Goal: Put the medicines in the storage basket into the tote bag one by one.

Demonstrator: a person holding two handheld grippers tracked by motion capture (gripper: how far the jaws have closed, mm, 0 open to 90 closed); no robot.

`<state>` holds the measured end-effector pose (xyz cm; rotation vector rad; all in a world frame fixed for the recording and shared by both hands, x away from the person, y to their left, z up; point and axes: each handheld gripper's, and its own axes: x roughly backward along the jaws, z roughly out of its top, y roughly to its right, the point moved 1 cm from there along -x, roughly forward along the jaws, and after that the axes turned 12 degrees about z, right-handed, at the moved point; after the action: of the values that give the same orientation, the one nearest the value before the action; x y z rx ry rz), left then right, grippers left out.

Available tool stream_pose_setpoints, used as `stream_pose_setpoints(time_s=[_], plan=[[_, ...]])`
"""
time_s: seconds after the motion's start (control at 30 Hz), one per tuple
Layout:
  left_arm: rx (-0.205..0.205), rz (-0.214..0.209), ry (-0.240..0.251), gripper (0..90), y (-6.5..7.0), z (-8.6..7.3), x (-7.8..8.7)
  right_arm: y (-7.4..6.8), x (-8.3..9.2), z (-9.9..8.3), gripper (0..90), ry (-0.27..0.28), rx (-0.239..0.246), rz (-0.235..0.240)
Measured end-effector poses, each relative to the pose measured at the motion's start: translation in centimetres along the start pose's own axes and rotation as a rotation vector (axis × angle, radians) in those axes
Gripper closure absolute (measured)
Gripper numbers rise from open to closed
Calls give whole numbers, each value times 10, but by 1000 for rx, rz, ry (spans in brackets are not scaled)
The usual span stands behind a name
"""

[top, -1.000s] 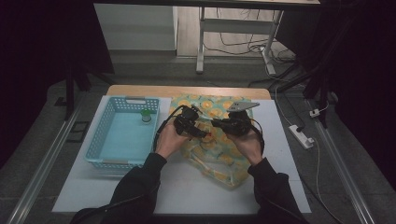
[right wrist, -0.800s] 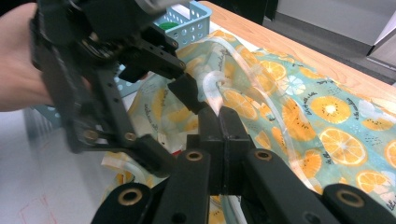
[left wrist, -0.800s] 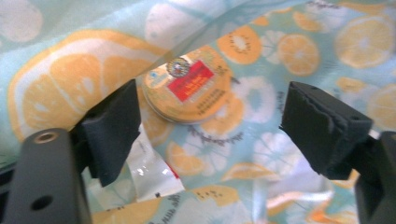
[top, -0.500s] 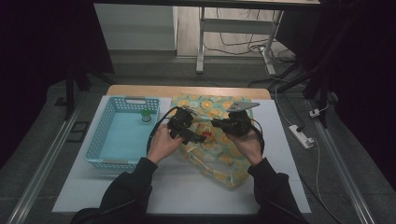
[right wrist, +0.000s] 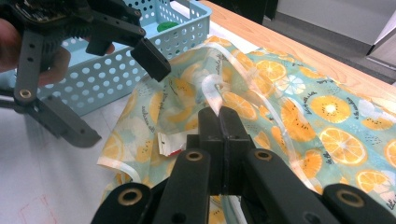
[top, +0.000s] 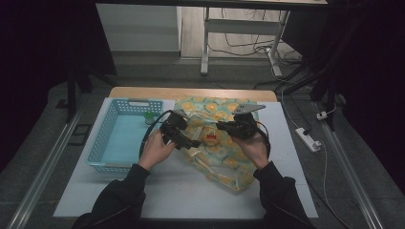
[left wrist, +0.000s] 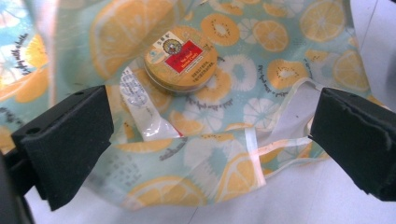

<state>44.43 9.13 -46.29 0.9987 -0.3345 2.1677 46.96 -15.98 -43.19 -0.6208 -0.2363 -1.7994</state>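
- a person is working at a table point(top: 157, 191) with a gripper in each hand, handling a bag point(top: 224, 157) printed with orange slices.
- the bag is lying flat on the right half of the table, just beside a blue basket point(top: 102, 143) on its left.
- the left gripper point(top: 184, 138) has just been opening its jaws; they are now standing spread wide, with nothing pressed between them.
- compared with a second ago in the high view, the left hand is sitting a little further toward the basket side, off the bag's near left edge.
- in the left gripper view, the open jaws are framing the bag's mouth, and a round orange tin point(left wrist: 180, 58) with a red label is lying on the fabric beyond them, with a small clear packet point(left wrist: 140, 114) just beside it.
- the right gripper point(right wrist: 219, 116) is keeping its jaws pressed together, pinching a clear strap point(right wrist: 215, 95) at the bag's mouth and lifting it slightly.
- the right hand is not shifting between the pictures.
- judging from this, the left gripper has likely let go of the bag's edge or of an item, and the right is holding the mouth up.
- a small green thing point(top: 149, 116) is sitting at the far corner of the basket; what it is cannot be told.
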Motion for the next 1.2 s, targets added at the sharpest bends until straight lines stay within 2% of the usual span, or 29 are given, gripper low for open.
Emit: stream_pose_setpoints(time_s=[0.13,0.27,0.43,0.57,0.7,0.8,0.97,1.07,1.2], plan=[[1,7,19,0,-5,-6,8,0,0,0,900,0,0,-1],[26,26,35,0,-11,-11,16,0,0,0,900,1,1,-1],[33,79,45,0,-18,-19,25,0,0,0,900,3,0,-2],[52,101,56,0,-26,-25,33,0,1,0,900,3,-1,-2],[71,116,55,3,-35,-31,40,1,1,0,900,5,-3,-1],[91,108,61,5,-41,-35,45,1,1,0,900,6,-5,-1],[120,140,63,0,-53,-43,52,1,1,0,900,7,-6,1],[117,164,57,0,-58,-46,54,1,1,0,900,8,-7,1],[133,186,50,0,-65,-51,56,1,1,0,900,6,-5,2]])
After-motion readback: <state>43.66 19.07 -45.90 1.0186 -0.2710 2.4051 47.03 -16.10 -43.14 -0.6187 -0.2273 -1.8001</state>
